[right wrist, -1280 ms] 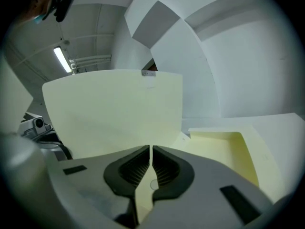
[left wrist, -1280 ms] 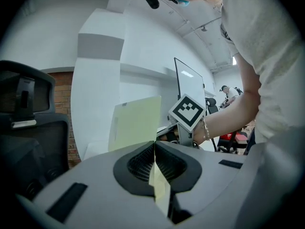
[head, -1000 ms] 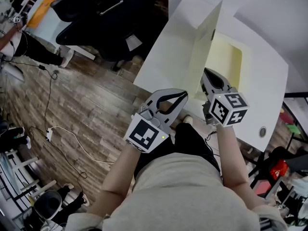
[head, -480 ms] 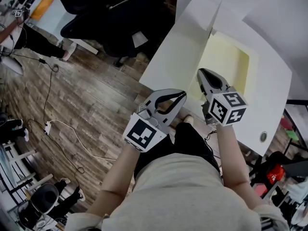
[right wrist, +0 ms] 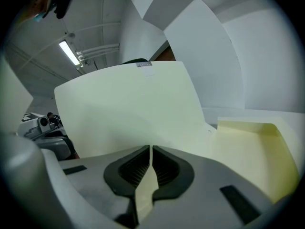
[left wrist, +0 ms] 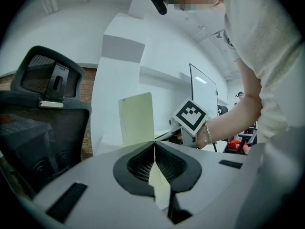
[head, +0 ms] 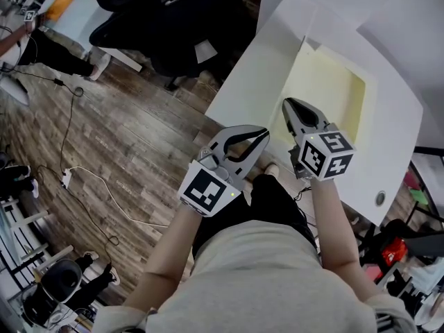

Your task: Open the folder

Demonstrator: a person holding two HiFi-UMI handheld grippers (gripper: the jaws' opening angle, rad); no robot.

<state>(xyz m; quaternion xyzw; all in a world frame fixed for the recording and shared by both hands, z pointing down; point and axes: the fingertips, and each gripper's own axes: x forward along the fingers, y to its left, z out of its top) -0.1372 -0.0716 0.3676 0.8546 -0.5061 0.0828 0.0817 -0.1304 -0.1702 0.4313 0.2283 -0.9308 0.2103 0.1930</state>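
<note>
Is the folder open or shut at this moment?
Open: the folder shows its yellow inside, with the cover tilted up off it.

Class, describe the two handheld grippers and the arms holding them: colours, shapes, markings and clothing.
Left gripper and right gripper: pale grey bodies, curved fingers lined with black ribbed pads, each bearing a white cube of black square markers. Beige short-sleeved top; thin bracelet on the right wrist.

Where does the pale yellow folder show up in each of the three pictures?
Head view: folder upper right, open on the white table.
Left gripper view: centre, its cover standing just beyond the jaws.
Right gripper view: fills the middle, cover raised, inside at right.
Shared landmark: the white table under it.
</note>
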